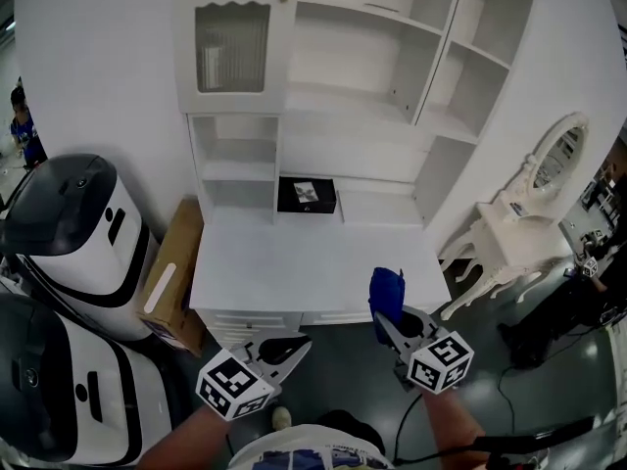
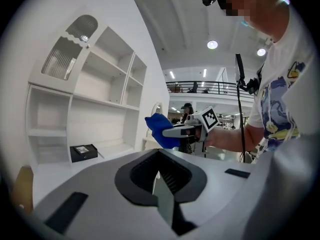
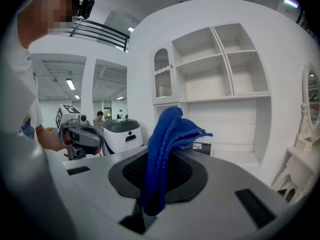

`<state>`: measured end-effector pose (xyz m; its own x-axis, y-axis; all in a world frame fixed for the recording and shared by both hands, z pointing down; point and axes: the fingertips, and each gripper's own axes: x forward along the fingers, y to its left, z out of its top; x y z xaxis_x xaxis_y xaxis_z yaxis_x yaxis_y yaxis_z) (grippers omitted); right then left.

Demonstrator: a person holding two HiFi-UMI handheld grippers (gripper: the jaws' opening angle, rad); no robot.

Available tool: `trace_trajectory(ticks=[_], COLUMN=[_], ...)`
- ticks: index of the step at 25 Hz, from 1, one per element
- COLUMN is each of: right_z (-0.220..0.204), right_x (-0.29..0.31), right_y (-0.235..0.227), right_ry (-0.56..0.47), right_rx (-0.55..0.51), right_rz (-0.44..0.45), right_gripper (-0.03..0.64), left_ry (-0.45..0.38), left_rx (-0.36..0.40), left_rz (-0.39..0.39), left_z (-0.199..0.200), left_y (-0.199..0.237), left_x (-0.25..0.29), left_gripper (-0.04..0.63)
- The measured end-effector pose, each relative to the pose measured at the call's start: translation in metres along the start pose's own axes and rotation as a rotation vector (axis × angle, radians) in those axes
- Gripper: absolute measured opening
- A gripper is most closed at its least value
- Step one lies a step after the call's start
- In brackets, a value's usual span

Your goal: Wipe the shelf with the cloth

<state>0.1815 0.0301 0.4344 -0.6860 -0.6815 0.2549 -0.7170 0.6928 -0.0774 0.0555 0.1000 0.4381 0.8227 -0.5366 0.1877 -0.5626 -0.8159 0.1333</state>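
Both forearms reach forward from the body, level with each other, and each hand grips a handle behind its marker cube. The left hand-held gripper (image 1: 290, 349) has its jaws pressed together with nothing between them. It points ahead and a little inward, short of the counter (image 1: 294, 262) front edge. The right hand-held gripper (image 1: 390, 323) is just beside it, to its right. Its jaws are clamped on the blue cloth (image 1: 386, 290), which stands bunched out past the jaw tips and overlaps the counter's front right corner in the head view. Whether the cloth touches the counter cannot be told. The white shelf (image 1: 372, 145) rises beyond the counter, ahead of both hand-held grippers. A black box (image 1: 306, 195) sits at the back of the counter, ahead of the left one.
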Motion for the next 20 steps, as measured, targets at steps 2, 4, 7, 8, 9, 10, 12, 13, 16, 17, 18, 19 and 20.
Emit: trace_trajectory(ticks=[2, 4, 7, 8, 9, 10, 12, 13, 16, 17, 18, 19, 20], right_z=[0.024, 0.052, 0.097, 0.111, 0.125, 0.139, 0.166, 0.181, 0.23, 0.247, 0.264, 0.28, 0.296], right_x=[0.017, 0.034, 0.056, 0.063, 0.07, 0.078, 0.094, 0.102, 0.128, 0.135, 0.143, 0.151, 0.159], right_y=[-0.006, -0.014, -0.033, -0.04, -0.047, -0.054, -0.069, -0.076, -0.094, -0.098, -0.103, -0.107, -0.111], right_ry=[-0.024, -0.063, -0.122, -0.138, -0.153, -0.167, -0.201, -0.22, -0.281, -0.301, -0.322, -0.343, -0.362], right_rx=[-0.019, -0.035, -0.078, -0.092, -0.108, -0.125, -0.157, -0.17, -0.208, -0.223, -0.238, -0.251, -0.265], right_rz=[0.017, 0.031, 0.042, 0.045, 0.047, 0.051, 0.065, 0.075, 0.119, 0.139, 0.16, 0.181, 0.203], right_gripper=[0.069, 0.069, 0.069, 0.069, 0.069, 0.069, 0.069, 0.069, 0.069, 0.069, 0.069, 0.069, 0.069], left_ry=[-0.009, -0.016, -0.022, -0.024, -0.025, -0.024, -0.023, -0.024, -0.032, -0.035, -0.039, -0.046, -0.054], left_rx=[0.003, 0.007, 0.011, 0.009, 0.007, 0.009, 0.016, 0.021, 0.029, 0.032, 0.034, 0.035, 0.033], left_rz=[-0.011, -0.02, -0.043, -0.053, -0.063, -0.073, -0.088, -0.092, -0.095, -0.095, -0.093, -0.09, -0.085], left_z=[0.007, 0.017, 0.036, 0.043, 0.05, 0.057, 0.071, 0.079, 0.102, 0.111, 0.121, 0.13, 0.14], left_y=[0.011, 0.023, 0.04, 0.045, 0.051, 0.055, 0.064, 0.068, 0.084, 0.091, 0.097, 0.104, 0.112], left_x=[0.001, 0.005, 0.016, 0.021, 0.027, 0.033, 0.047, 0.053, 0.075, 0.083, 0.092, 0.1, 0.108], left_gripper=[0.003, 0.003, 0.003, 0.003, 0.003, 0.003, 0.003, 0.003, 0.003, 0.003, 0.003, 0.003, 0.003])
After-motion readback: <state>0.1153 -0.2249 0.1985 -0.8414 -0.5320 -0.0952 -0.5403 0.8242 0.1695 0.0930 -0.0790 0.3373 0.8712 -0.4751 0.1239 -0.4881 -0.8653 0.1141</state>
